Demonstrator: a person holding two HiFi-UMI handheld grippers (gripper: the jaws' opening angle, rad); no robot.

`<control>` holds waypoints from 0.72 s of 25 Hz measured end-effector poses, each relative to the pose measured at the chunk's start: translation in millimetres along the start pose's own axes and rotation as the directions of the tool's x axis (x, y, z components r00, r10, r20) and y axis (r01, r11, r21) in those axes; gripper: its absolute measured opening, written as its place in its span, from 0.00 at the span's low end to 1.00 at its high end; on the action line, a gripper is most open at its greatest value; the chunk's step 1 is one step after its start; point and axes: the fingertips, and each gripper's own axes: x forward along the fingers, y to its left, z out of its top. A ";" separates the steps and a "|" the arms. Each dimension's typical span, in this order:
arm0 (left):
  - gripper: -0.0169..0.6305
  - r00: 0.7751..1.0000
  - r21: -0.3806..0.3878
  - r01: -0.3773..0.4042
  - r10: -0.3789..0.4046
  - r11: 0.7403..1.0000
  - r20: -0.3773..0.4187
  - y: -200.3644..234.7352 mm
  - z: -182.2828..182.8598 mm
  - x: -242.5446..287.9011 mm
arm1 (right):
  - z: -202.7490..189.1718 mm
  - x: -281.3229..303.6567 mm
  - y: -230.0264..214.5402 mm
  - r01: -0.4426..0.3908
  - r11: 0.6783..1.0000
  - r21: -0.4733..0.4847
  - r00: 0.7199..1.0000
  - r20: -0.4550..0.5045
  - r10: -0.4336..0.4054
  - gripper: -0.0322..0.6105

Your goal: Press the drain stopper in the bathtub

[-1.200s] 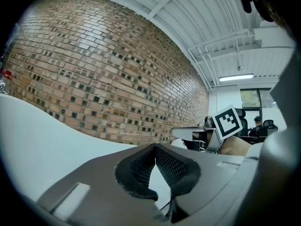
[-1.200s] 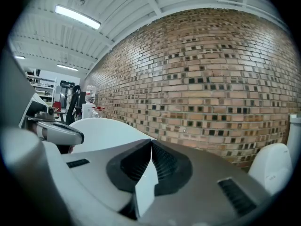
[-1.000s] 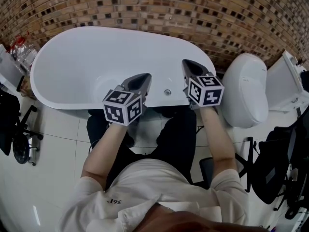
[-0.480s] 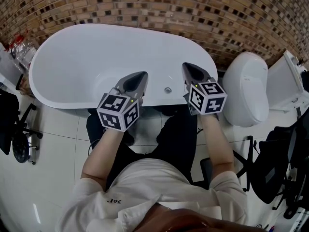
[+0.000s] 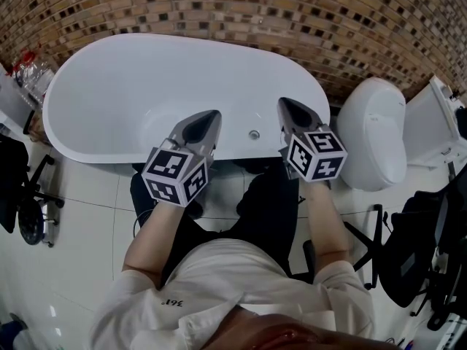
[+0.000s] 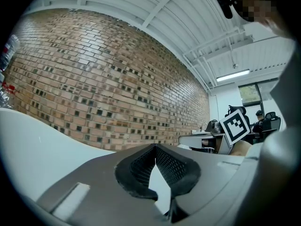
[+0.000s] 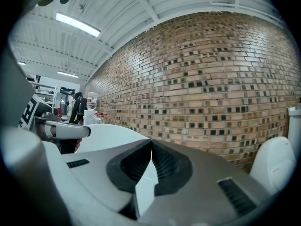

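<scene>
You hold left gripper [image 5: 212,115] and right gripper [image 5: 283,103] over the bathtub [image 5: 102,86] near rim; both jaw pairs together, nothing between.

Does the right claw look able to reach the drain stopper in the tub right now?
Probably yes. The right claw, jaws shut, hangs over the near side of the bathtub. The drain stopper sits just to its left, with nothing visible between them.

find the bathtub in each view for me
Head view: bathtub, white oval, upper centre.
Left gripper view: white curve, lower left.
Right gripper view: white curve, left of centre.
Shared landmark: the brick wall behind it.
</scene>
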 end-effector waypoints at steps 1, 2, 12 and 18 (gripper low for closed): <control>0.04 1.000 0.003 0.000 0.000 1.000 0.001 -0.8 0.2 -1.0 | 0.3 -1.0 0.9 -0.001 1.000 0.003 1.000 0.005 0.001 0.07; 0.04 1.000 0.004 0.001 -0.001 1.000 0.002 -1.5 0.4 -2.0 | 0.4 -1.9 2.0 -0.005 1.000 0.007 1.000 0.009 0.005 0.07; 0.04 1.000 0.009 0.011 -0.011 1.000 0.018 -8.0 3.9 -17.0 | -1.2 -15.3 21.7 -0.053 0.999 0.003 0.998 0.042 0.053 0.07; 0.04 1.000 -0.005 0.007 -0.007 1.000 0.003 -8.5 -4.9 -24.3 | -1.3 -27.2 26.2 -0.047 0.999 -0.003 0.997 0.065 0.047 0.07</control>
